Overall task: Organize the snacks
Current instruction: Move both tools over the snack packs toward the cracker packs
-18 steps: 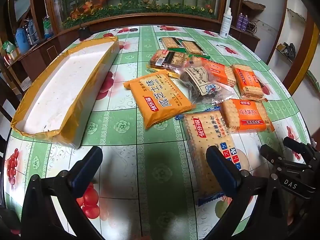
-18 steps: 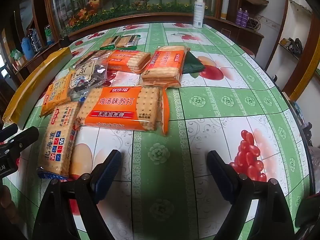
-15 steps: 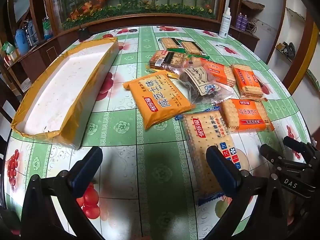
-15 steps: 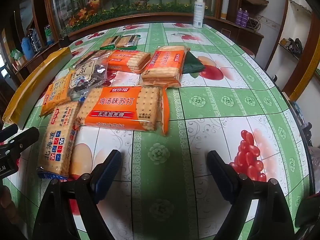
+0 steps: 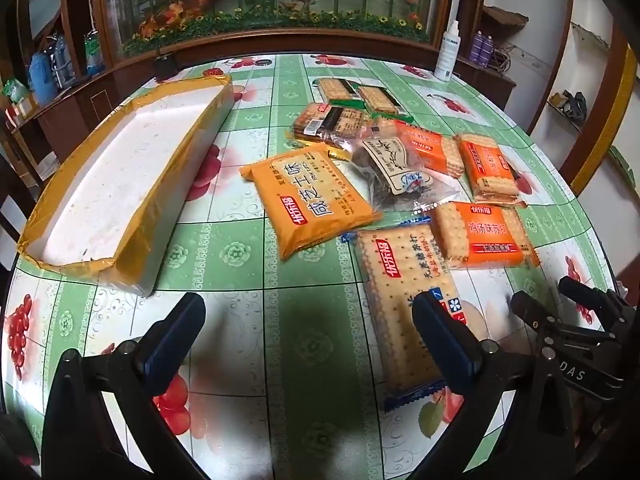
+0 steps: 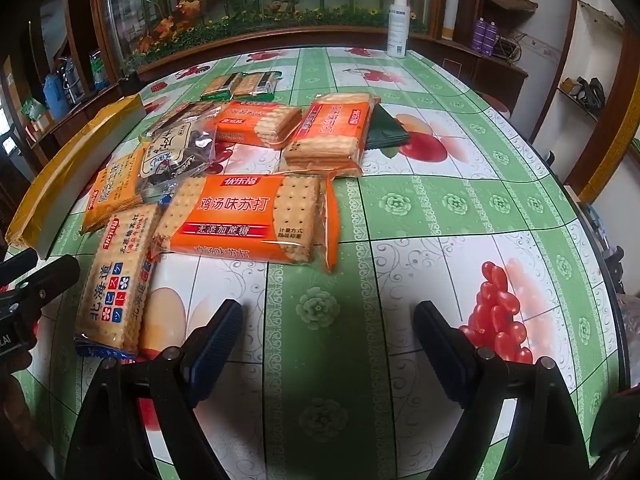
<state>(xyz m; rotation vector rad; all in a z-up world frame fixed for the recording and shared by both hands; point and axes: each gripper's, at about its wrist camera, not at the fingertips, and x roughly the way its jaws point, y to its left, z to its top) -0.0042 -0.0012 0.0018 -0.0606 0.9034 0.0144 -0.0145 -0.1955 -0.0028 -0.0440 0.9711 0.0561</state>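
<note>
On the worktop (image 5: 248, 248), which is covered by a green and white fruit-print cloth, the snack packets lie in a loose cluster right of centre in the left wrist view. A yellow-orange cracker packet (image 5: 310, 196) sits nearest the long white foam box (image 5: 120, 184) with its yellow-taped rim, but apart from it. A clear bag of dark snacks (image 5: 394, 172) overlaps the packets beside it. An orange soda-cracker packet (image 6: 244, 216) lies flat, touching a long blue-edged cracker packet (image 6: 114, 276). Behind them lie two more orange packets (image 6: 332, 132) and some smaller green-edged ones (image 6: 240, 84), with a white spray bottle (image 6: 398, 26) upright at the far edge.

The left claw (image 5: 308, 336) hangs over bare cloth with its jaws spread wide and nothing between them; its right finger overlaps the long packet in the picture. The right claw (image 6: 328, 340) is likewise spread apart and empty, above the cloth just short of the orange packet.
</note>
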